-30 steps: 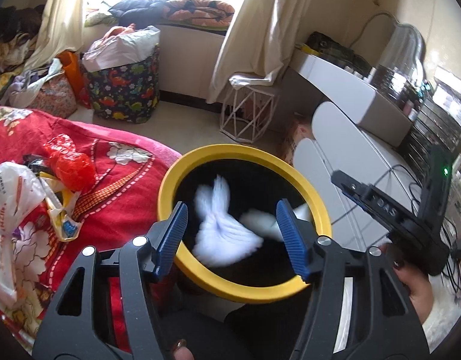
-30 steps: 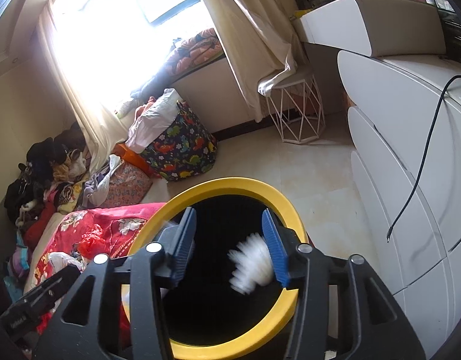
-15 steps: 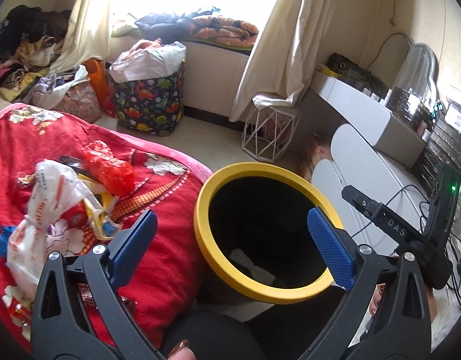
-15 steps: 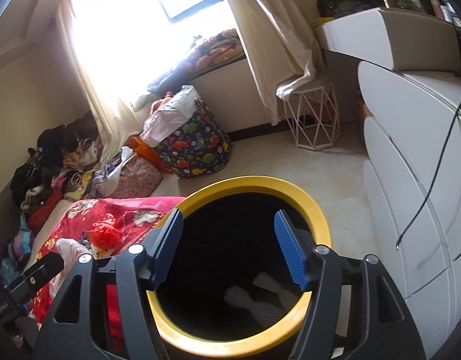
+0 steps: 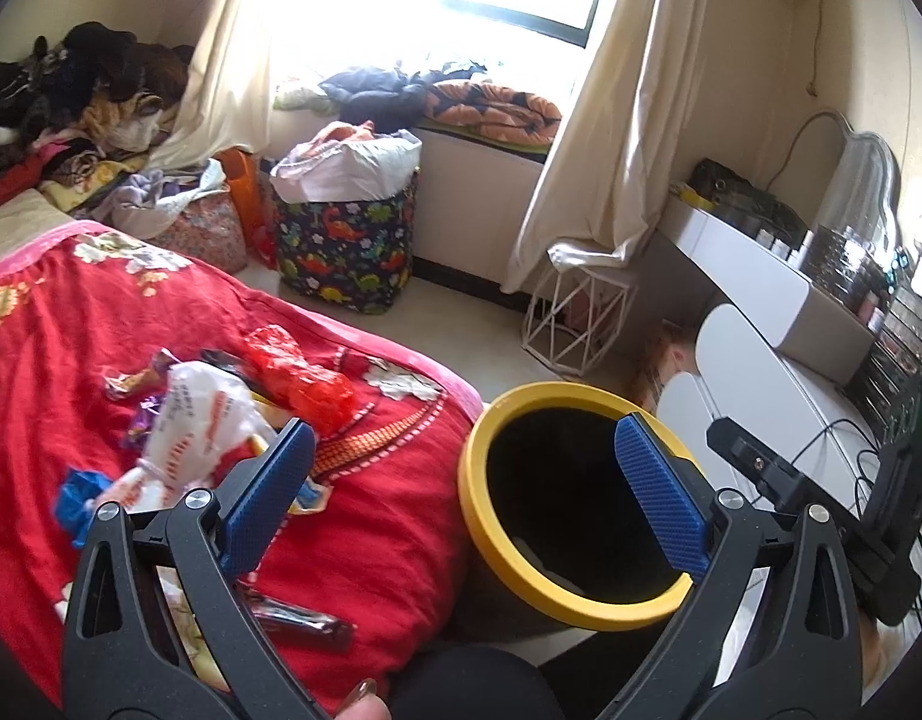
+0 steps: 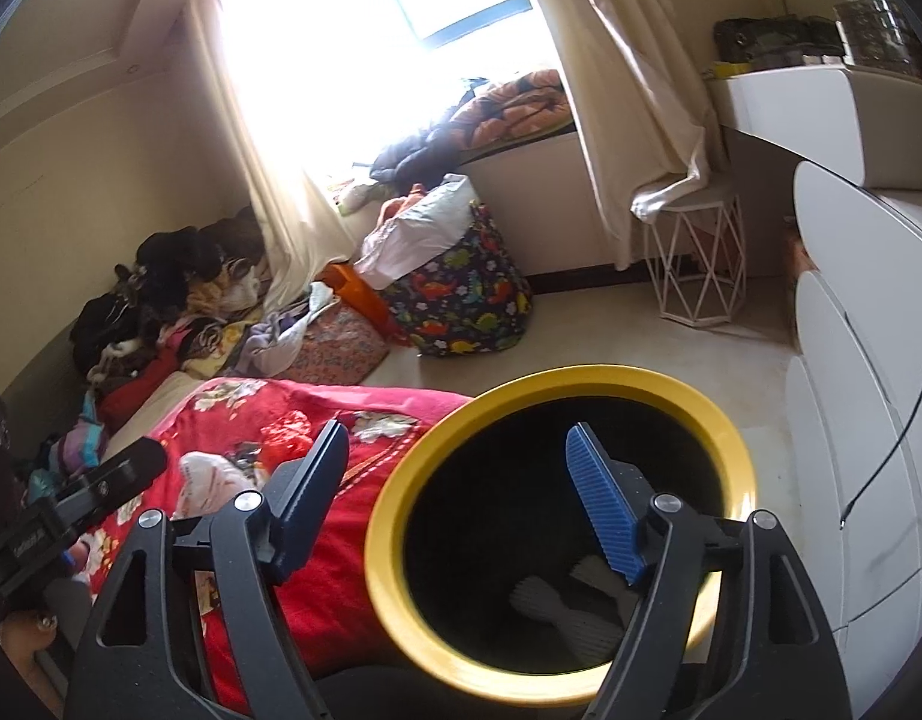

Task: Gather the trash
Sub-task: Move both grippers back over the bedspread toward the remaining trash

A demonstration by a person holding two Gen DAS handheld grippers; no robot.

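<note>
I have the left gripper (image 5: 461, 480) spread as wide as it goes, nothing between its blue pads (image 5: 661, 495); its left finger sits over the red floral blanket (image 5: 161, 324) and its right finger over the mouth of the yellow-rimmed bin (image 5: 490, 546), so the gap straddles the blanket's edge and the bin's left rim. The trash left on the blanket lies to the left of and beyond that left finger: a crumpled red plastic bag (image 5: 302, 375) farther out, a white printed plastic bag (image 5: 200, 429) just beside the fingertip, a scrap of blue wrapper (image 5: 77, 495) at the near left, and a dark wrapper (image 5: 293, 624) close in under the gripper body. My right gripper (image 6: 458, 471) has its jaws opening and holds nothing; its right pad hangs over the bin's dark interior, its left pad over the blanket beside the rim. Down on the bin's floor, below and between those fingers, lie two pieces of white ribbed paper (image 6: 556, 606), well clear of the pads. Far across the floor stand a dinosaur-print fabric basket (image 6: 461, 306) stuffed with laundry and a white wire stool (image 6: 700, 258) under the curtain. A white dresser (image 6: 850, 360) runs along the right.
</note>
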